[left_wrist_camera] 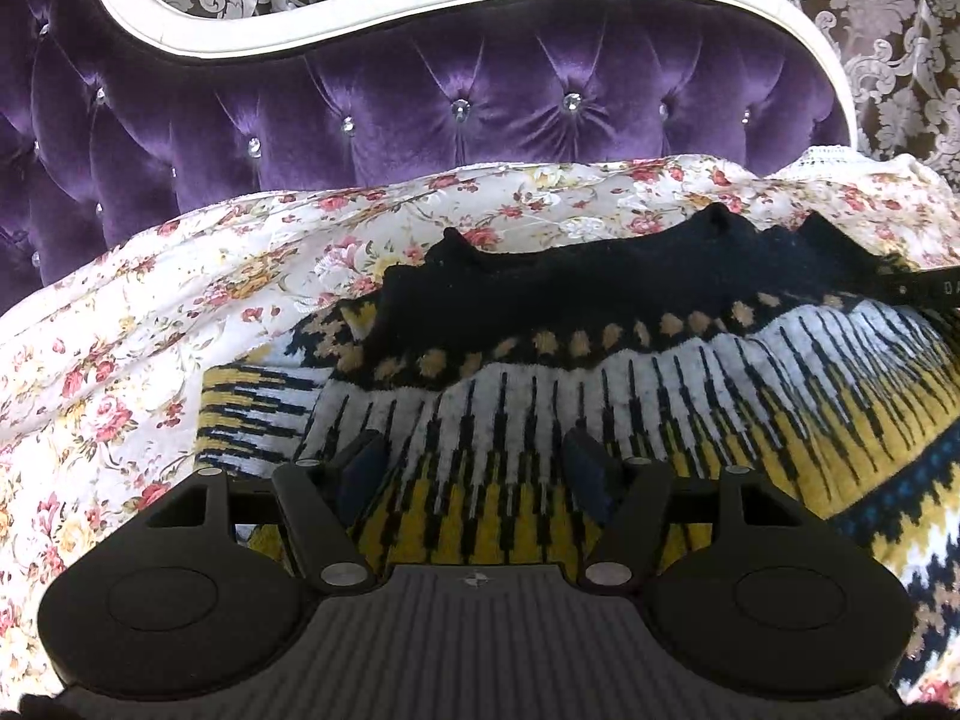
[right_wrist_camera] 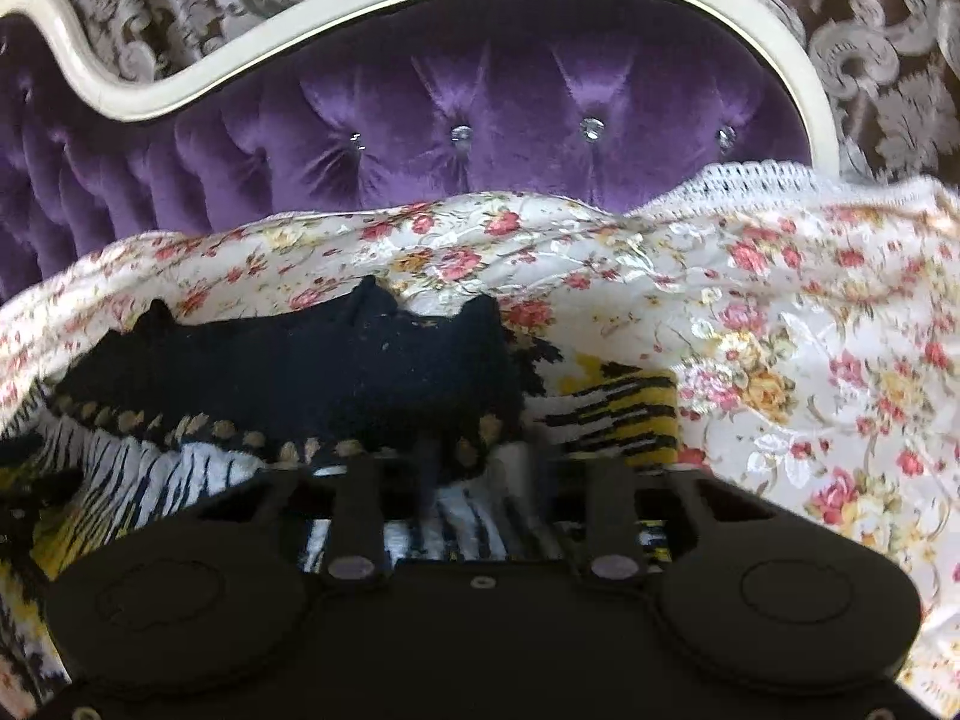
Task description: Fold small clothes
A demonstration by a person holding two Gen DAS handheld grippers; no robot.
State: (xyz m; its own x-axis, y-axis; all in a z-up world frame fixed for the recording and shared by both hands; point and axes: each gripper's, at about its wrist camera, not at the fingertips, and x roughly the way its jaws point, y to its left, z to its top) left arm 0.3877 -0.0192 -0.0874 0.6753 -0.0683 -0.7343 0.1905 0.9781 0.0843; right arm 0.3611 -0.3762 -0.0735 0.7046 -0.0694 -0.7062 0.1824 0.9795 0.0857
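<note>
Purple tufted headboard (left_wrist_camera: 420,102) behind floral bedspread (left_wrist_camera: 120,360). Knit sweater (left_wrist_camera: 600,360) below headboard: soft, thick, floppy (grip black hem). Left hand-held gripper (left_wrist_camera: 474,468) apart; right hand-held gripper (right_wrist_camera: 480,480) apart over knit, you hold nothing.

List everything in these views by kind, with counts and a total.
Knitted sweater: 1
Floral bedspread: 1
Purple tufted headboard: 1
Gripper: 2, left gripper and right gripper
Total: 5
</note>
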